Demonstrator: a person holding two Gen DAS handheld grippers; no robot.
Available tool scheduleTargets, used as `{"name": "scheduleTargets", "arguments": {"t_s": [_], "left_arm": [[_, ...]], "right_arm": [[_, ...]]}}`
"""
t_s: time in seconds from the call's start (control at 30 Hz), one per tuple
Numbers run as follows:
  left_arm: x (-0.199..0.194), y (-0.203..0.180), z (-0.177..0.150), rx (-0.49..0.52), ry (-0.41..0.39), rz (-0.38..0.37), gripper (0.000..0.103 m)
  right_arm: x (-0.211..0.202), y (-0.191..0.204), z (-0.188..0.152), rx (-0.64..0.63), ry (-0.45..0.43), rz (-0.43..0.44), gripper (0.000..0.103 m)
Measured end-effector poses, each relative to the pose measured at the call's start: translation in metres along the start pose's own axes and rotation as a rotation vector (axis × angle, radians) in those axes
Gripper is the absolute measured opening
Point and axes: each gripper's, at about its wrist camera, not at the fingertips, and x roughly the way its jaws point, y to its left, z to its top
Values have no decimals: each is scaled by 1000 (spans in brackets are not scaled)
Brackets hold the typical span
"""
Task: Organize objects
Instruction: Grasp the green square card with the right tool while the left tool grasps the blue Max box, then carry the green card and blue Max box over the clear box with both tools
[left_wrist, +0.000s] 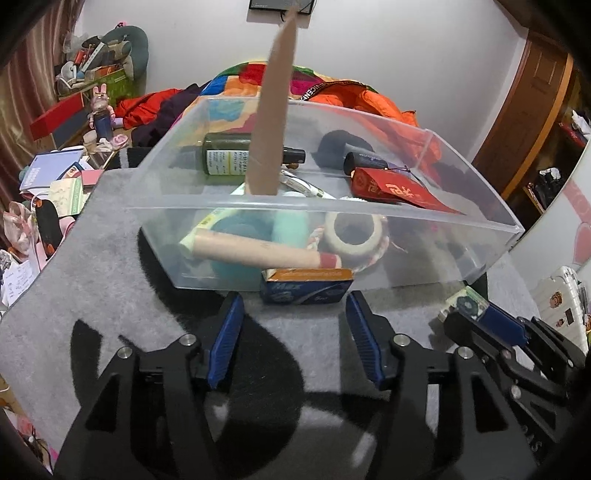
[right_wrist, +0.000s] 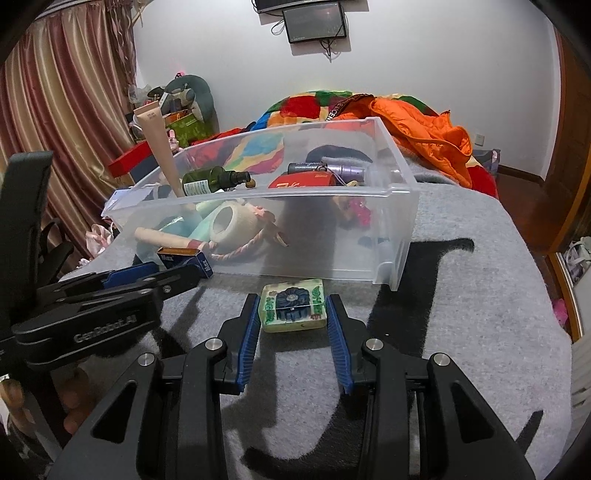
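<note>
One clear plastic bin (left_wrist: 369, 208) sits on a grey blanket (right_wrist: 461, 295) with black shapes on it, looks like a bed rather than a worktop. Two hand-held grippers in play. The left hand-held gripper (left_wrist: 293, 339) has its blue pads spread apart with nothing between them, hovering just short of one small blue and orange box (left_wrist: 306, 285) marked "Max", which lies on the blanket right up against the bin's front wall, outside it. The right hand-held gripper (right_wrist: 291, 338) is set around one square resin block (right_wrist: 293, 305) with a dark blue flower and green bits inside; the block rests on the blanket just in front of the bin, and both pads sit right at its left and right edges, so it looks pinched, though it's close enough that I wouldn't swear how hard. Inside the bin I count: two beige tubes, one standing tube (left_wrist: 275, 110) poking way up above the rim and one lying tube (left_wrist: 255, 251) along the front with a reddish cap end; one dark green bottle (left_wrist: 236, 157) on its side with a black cap; one roll of whitish tape (left_wrist: 352, 232); one red envelope (left_wrist: 391, 190) with gold characters; one dark purple cylinder (right_wrist: 328, 170) near the back; one teal thing (left_wrist: 291, 225) I can't really identify; and one pink and white rope (right_wrist: 243, 251) curled near the tape. Behind the bin is a pile of orange and multicoloured bedding (right_wrist: 417, 122).
</note>
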Motion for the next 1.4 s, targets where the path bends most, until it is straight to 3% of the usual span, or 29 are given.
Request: {"name": "scheduleTargets", "arguments": {"t_s": [0.2, 0.33, 0.4, 0.9, 1.4], "left_arm": [[7, -1, 5, -41, 0, 16, 63], [4, 4, 4, -60, -11, 18, 49], [1, 5, 2, -62, -16, 7, 49], [-49, -8, -5, 46, -126, -49, 49], [-74, 1, 26, 93, -209, -84, 49]], "right_arm": [[-4, -8, -2, 11, -9, 9, 33], [-5, -11, -1, 20, -10, 14, 33], [-4, -11, -1, 18, -10, 16, 33], [-25, 8, 14, -26, -74, 6, 33], [-27, 12, 57, -19, -144, -19, 33]]}}
